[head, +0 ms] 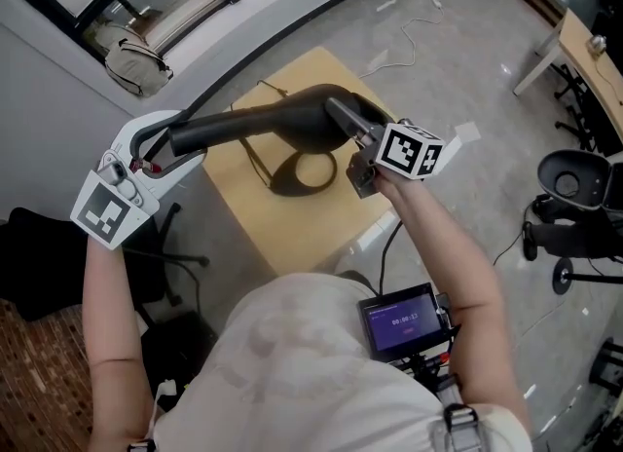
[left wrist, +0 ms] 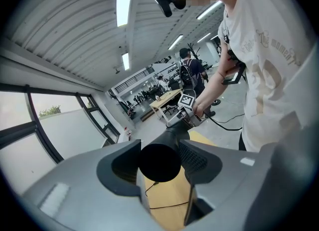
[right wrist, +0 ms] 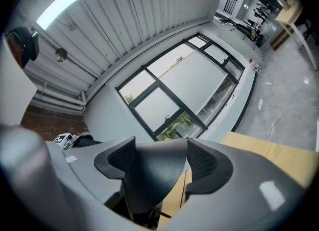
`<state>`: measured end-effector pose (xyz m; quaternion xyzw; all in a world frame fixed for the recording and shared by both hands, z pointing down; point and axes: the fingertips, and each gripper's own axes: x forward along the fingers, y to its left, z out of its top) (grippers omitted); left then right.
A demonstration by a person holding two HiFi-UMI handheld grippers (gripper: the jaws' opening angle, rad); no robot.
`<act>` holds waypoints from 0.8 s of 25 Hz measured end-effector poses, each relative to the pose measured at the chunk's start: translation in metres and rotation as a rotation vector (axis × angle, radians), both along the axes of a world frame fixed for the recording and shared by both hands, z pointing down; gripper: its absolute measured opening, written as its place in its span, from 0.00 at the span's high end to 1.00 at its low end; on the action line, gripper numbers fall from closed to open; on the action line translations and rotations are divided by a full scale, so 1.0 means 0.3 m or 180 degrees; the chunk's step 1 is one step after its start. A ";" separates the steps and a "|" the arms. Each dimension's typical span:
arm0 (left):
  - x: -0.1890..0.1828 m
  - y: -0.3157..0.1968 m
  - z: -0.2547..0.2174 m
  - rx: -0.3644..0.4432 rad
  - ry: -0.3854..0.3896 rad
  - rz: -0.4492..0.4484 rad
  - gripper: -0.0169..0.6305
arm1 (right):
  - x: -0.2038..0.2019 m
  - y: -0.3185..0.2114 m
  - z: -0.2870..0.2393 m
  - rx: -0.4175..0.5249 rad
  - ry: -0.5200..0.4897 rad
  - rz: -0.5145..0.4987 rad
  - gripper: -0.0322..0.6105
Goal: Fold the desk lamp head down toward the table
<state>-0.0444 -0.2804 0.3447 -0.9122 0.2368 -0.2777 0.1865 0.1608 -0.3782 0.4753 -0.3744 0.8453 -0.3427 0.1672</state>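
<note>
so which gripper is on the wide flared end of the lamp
The right gripper: its fingers clamp the broad flared end of the black lamp, while the left gripper holds the slim round end.

Desk lamp (head: 282,119): matte black. Counter (head: 282,236): pale tan wood. My left gripper (head: 180,140) and right gripper (head: 348,121): light grey, marker cubes patterned in black-and-white squares. My fingers (right wrist: 202,160): dark grey, finely dotted
</note>
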 end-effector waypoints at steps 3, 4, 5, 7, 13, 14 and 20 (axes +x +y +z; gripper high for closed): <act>-0.006 -0.003 0.001 0.0010 -0.0044 -0.0013 0.61 | -0.018 -0.005 0.025 -0.0022 -0.0062 -0.0023 0.42; -0.005 -0.003 -0.002 0.0027 -0.0068 -0.0003 0.60 | -0.020 -0.007 0.035 -0.0034 -0.0066 -0.0021 0.42; 0.000 -0.002 -0.005 0.0048 -0.0097 0.0013 0.60 | -0.018 -0.008 0.045 -0.0054 -0.0074 -0.0024 0.42; 0.020 0.003 -0.008 0.0066 -0.0129 0.0036 0.60 | -0.014 0.001 0.061 -0.0102 -0.0144 -0.0063 0.42; 0.034 0.006 -0.021 0.0087 -0.0142 0.0042 0.60 | -0.046 -0.001 0.096 -0.0164 -0.0302 -0.0169 0.42; 0.034 0.007 -0.024 0.0097 -0.0150 0.0042 0.60 | -0.054 -0.001 0.098 -0.0174 -0.0335 -0.0190 0.42; 0.046 0.014 -0.030 0.0167 -0.0297 0.0070 0.59 | -0.084 -0.001 0.130 -0.0235 -0.0490 -0.0274 0.42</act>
